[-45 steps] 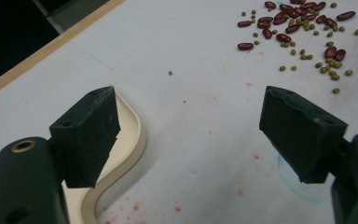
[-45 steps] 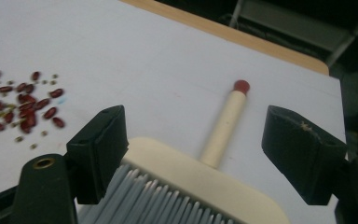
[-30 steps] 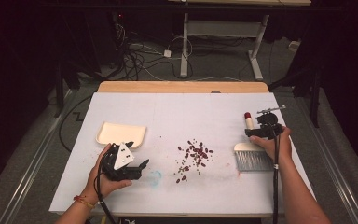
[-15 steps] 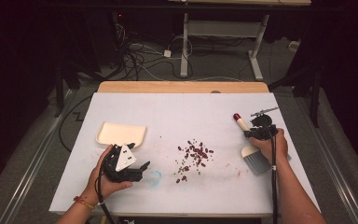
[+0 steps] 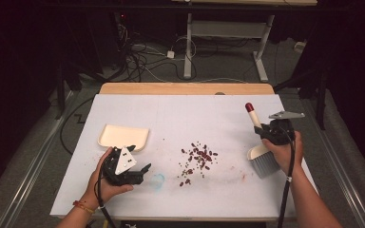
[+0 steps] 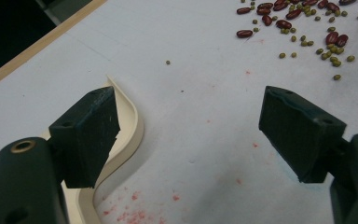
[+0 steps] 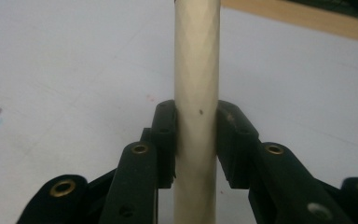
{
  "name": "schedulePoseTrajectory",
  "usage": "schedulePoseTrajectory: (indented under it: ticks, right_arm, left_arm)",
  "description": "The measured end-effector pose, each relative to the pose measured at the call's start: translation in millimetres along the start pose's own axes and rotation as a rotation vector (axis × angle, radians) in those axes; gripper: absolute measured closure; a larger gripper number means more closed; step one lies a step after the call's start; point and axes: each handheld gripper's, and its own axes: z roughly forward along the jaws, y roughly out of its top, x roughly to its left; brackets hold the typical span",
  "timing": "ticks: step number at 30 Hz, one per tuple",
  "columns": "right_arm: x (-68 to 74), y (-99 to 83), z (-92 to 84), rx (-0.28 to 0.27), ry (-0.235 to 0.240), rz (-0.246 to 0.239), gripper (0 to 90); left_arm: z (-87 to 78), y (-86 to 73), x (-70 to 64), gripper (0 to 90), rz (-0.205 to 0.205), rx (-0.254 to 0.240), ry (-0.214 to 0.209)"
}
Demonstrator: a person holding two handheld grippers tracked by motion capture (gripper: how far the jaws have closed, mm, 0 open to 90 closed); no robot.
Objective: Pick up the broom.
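A scatter of red and small green beans [image 5: 197, 160] lies at the middle of the white table [image 5: 180, 118]; the beans [image 6: 303, 28] appear at the top right of the left gripper view. A cream dustpan [image 5: 123, 137] sits left of them, its curved rim [image 6: 130, 126] beside my left jaw. My left gripper [image 5: 142, 173] is open with nothing between its jaws, just in front of the dustpan. My right gripper [image 5: 267, 132] is shut on the cream handle [image 7: 196, 93] of a hand brush [image 5: 261, 156], whose red-tipped handle tilts up and back and whose grey bristles point toward me.
A faint blue smear [image 5: 158, 181] marks the table beside the left gripper, and red stains [image 6: 135, 210] dot the surface near the dustpan. A wooden strip [image 5: 185, 88] runs along the far table edge. Cables [image 5: 142, 57] and desk legs lie on the floor beyond.
The right gripper has lifted and swung the brush, tilting its handle to the left and moving the bristles toward the person. The left gripper has stayed put.
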Motion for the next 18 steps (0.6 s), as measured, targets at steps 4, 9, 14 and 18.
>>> schedulePoseTrajectory:
  ticks: [4,9,14,18]
  right_arm:
    - [3.4,-2.0,-16.4,-0.076,0.019,0.000,70.9]
    - [14.4,-6.1,-38.6,-0.159,0.035,-0.021,70.9]
    - [27.5,-4.5,-64.8,-0.256,0.064,-0.023,70.9]
    - [43.7,0.8,-80.8,-0.310,0.083,-0.042,70.9]
  left_arm:
    - [0.8,0.9,-0.7,19.2,-0.002,0.003,-0.001]
    - [-0.2,4.4,-1.6,19.3,-0.020,-0.006,-0.009]
    - [-5.5,24.8,-11.5,19.3,-0.043,-0.048,-0.079]
    - [-7.8,44.6,-27.2,19.1,-0.011,-0.078,-0.142]
